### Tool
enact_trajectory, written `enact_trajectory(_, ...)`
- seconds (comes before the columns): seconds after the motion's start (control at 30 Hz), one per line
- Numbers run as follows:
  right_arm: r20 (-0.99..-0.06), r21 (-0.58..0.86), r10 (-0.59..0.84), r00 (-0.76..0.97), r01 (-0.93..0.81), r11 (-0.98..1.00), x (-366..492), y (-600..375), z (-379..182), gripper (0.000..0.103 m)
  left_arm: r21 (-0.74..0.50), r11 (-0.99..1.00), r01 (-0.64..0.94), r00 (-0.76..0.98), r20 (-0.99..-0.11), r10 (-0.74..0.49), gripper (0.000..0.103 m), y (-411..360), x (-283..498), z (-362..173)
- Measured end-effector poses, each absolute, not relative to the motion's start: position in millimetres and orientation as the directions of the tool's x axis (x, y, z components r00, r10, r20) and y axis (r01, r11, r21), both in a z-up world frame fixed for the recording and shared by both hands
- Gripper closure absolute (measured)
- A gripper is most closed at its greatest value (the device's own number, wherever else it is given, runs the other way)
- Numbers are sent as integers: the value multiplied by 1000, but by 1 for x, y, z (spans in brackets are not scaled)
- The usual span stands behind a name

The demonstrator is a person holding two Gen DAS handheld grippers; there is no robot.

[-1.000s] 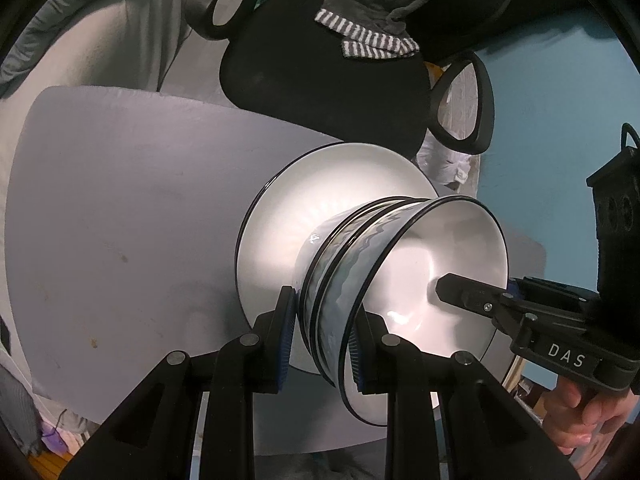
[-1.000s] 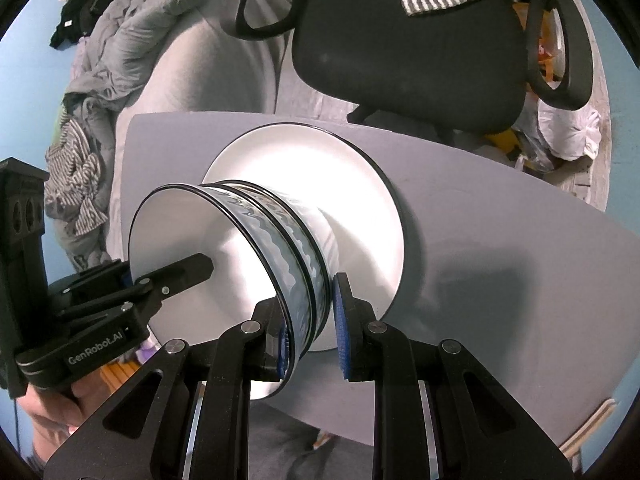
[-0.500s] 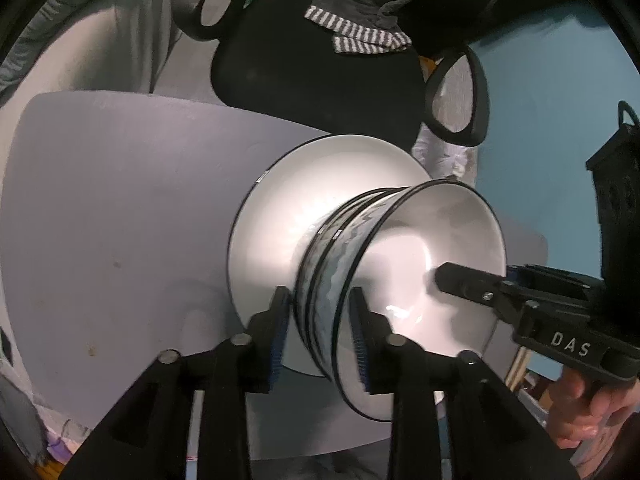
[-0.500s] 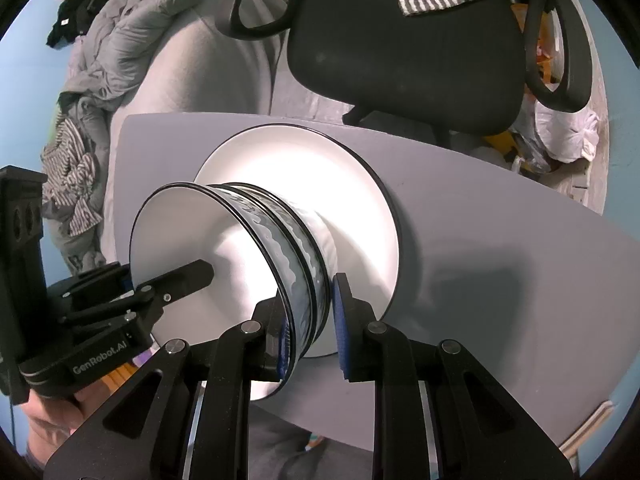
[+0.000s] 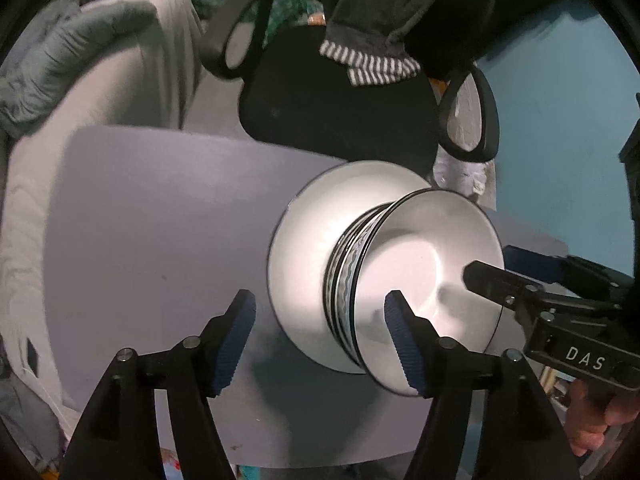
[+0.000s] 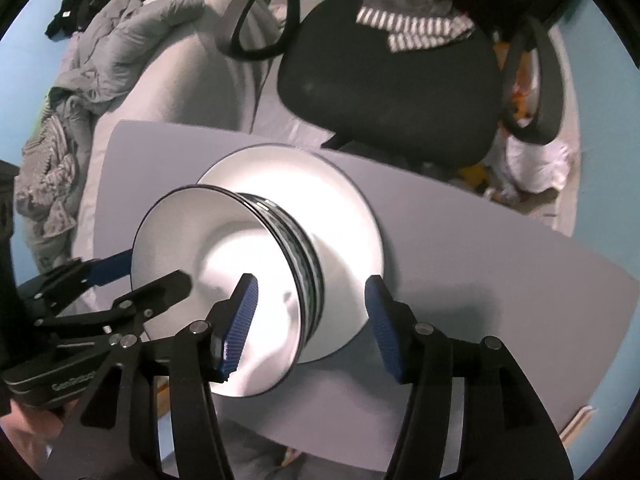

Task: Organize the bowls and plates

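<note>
left wrist view: our left gripper [image 5: 320, 340] had just spread wide, pads off the nested bowls [image 5: 404, 276], which sat on the plate [image 5: 304, 240] on the table [image 5: 160, 220]
right wrist view: our right gripper [image 6: 308, 320] had likewise let go, jaws apart, nothing held
meaning: we judged the stack set down

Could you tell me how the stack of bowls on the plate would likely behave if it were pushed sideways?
The stack of bowls looks glossy and rigid, probably ceramic, so it may slide on the smooth plate rather than grip. Its rims flare wide above a narrower base, so a high push might tip it. It would likely chip if it fell.
</note>
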State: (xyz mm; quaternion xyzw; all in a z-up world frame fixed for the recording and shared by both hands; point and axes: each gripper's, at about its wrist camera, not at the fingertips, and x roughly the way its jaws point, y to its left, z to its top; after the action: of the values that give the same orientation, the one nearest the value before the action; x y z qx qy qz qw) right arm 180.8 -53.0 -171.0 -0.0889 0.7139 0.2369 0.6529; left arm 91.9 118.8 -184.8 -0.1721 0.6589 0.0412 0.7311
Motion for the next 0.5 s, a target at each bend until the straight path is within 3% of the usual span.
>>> enact_trajectory(0.3, -984, 127, 172, 50, -482, 867, 167, -60, -117, 35, -118, 957, -263, 262, -964, -47, 25, 110, 71, -128)
enact_trajectory(0.5, -968, 117, 207, 139, -478, 870, 156, -67, -79, 34, -106, 961, -254, 332, -943, -17, 22, 98, 55, -94)
